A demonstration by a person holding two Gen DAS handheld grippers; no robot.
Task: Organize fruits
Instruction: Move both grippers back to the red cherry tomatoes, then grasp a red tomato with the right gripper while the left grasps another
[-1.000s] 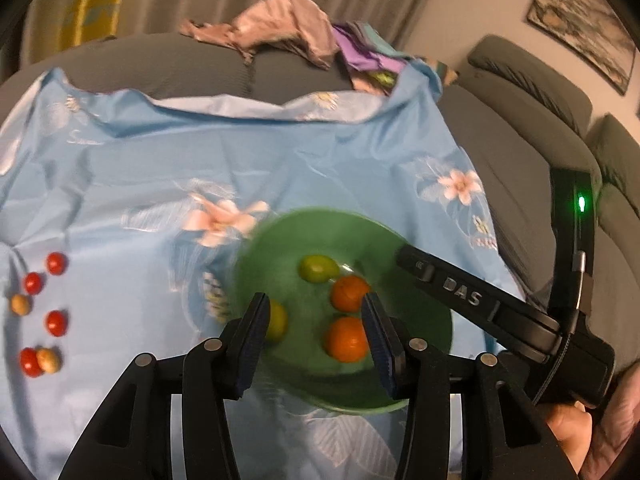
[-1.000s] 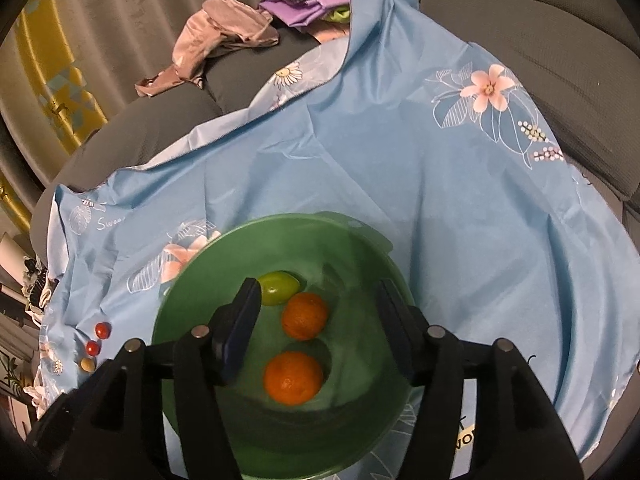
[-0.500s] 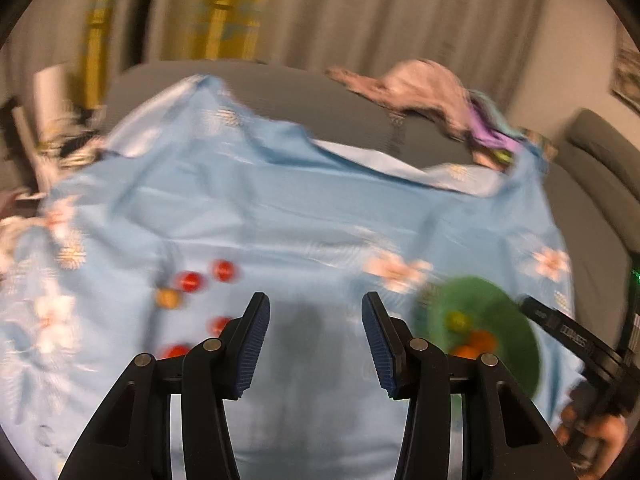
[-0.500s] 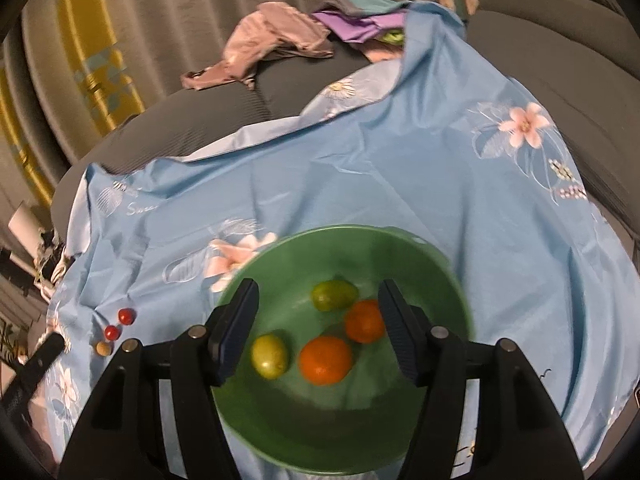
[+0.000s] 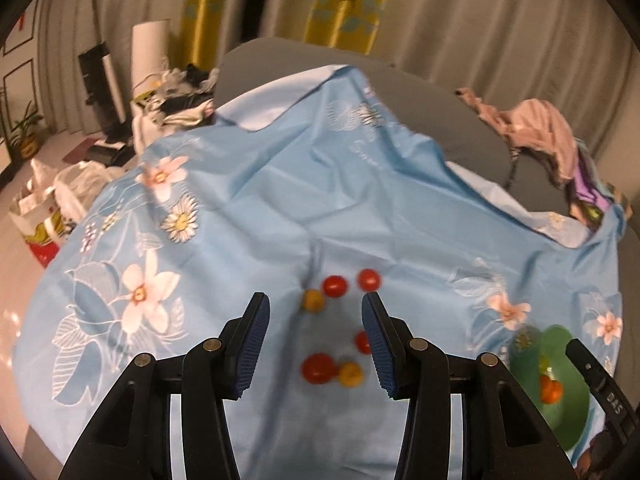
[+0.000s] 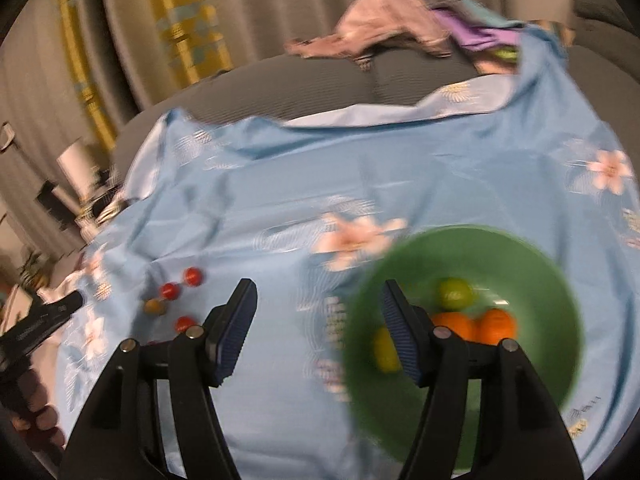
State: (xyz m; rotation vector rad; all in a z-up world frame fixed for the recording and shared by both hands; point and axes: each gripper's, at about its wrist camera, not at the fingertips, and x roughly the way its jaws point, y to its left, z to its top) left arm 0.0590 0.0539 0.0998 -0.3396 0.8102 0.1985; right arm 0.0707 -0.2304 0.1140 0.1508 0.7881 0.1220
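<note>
The left gripper [image 5: 314, 344] is held wide open above the blue floral cloth [image 5: 360, 208], with nothing gripped between its ridged blue pads [image 5: 252, 344]. A scatter of small fruits is framed in the gap: a red one [image 5: 318, 368] touching a yellow one [image 5: 350, 374] nearest the camera, another red one [image 5: 362, 342] partly hidden by the right-hand pad, and farther off a yellow-orange one [image 5: 313, 300] just beside two more red ones [image 5: 334, 286] [image 5: 369, 279]. All of them are seen lying on the cloth, apart from the pads.

The right gripper [image 6: 320, 328] is likewise spread wide and empty. The green bowl [image 6: 532, 264] is found under and beyond its right-hand finger, resting on the cloth to the right of the scattered fruits. Inside the bowl two oranges [image 6: 498, 324] are seen side by side, with a green fruit [image 6: 454, 293] behind them and a yellow fruit [image 6: 385, 350] near the left wall, partly covered by the finger. The view is blurred, so finer detail cannot be told.

A pile of pink and purple clothes [image 6: 384, 32] is laid on the grey sofa back [image 6: 304, 92] beyond the cloth.
</note>
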